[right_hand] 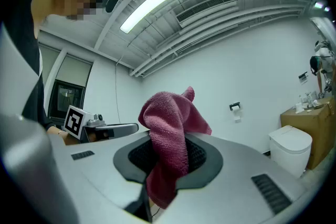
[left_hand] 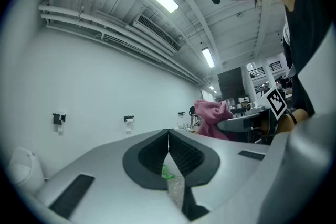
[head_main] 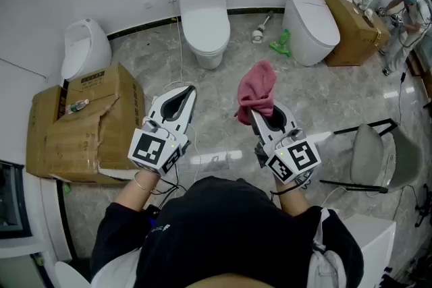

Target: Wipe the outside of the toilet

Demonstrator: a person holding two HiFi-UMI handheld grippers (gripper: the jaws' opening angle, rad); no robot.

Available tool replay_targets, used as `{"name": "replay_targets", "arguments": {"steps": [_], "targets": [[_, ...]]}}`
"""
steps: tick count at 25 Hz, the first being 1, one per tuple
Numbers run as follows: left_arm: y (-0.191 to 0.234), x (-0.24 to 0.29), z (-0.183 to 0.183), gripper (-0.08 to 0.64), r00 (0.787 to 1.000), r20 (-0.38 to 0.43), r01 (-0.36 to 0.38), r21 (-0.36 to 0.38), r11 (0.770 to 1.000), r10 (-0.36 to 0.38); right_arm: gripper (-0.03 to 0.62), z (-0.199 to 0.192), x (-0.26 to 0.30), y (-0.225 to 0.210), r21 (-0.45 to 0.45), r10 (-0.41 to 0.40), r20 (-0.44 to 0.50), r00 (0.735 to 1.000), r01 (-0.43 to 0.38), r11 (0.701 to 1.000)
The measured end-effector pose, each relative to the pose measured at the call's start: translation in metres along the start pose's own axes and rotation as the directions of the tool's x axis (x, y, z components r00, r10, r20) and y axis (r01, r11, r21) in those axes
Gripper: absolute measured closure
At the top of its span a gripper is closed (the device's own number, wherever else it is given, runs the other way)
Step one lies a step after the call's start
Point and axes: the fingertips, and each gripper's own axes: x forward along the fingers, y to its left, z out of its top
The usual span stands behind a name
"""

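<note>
A white toilet (head_main: 204, 18) with its lid down stands against the far wall, straight ahead of me in the head view. My right gripper (head_main: 256, 111) is shut on a pink cloth (head_main: 257, 91), which bunches up above the jaws and hangs through them (right_hand: 169, 139). My left gripper (head_main: 190, 92) is shut with nothing in it, its pads (left_hand: 168, 150) meeting at the tip. Both grippers are held up in the air, well short of the toilet. In the left gripper view the cloth (left_hand: 212, 118) shows off to the right.
A second toilet (head_main: 312, 25) stands at the right by a cardboard box (head_main: 351, 18); a urinal-like fixture (head_main: 85, 47) sits at the left behind a crushed carton (head_main: 84, 121). A green object (head_main: 281, 44) and a brush (head_main: 260, 30) lie on the floor. A grey chair (head_main: 378, 157) stands at my right. A person (head_main: 401, 17) stands far right.
</note>
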Motion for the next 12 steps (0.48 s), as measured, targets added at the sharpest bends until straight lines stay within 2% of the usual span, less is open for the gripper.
{"name": "replay_targets", "arguments": {"steps": [5,8,12], "targets": [[-0.0071,-0.0037,0.0008,0.549,1.000,-0.009,0.016,0.017,1.000,-0.016,0.502,0.0006,-0.0024,0.0021,-0.009,-0.002,-0.012,1.000,0.002,1.000],[-0.0069,-0.0056,-0.0007,0.549,1.000,-0.019,0.012,0.002,1.000,-0.012,0.502,-0.0008,-0.0029,0.0028,-0.005,-0.003,-0.016,1.000,0.003,1.000],[-0.0029,-0.0096,-0.0012,0.549,1.000,0.005,0.021,-0.019,1.000,-0.021,0.502,-0.0023,-0.0001,0.0030,0.024,0.002,-0.012,1.000,-0.001,1.000]]}}
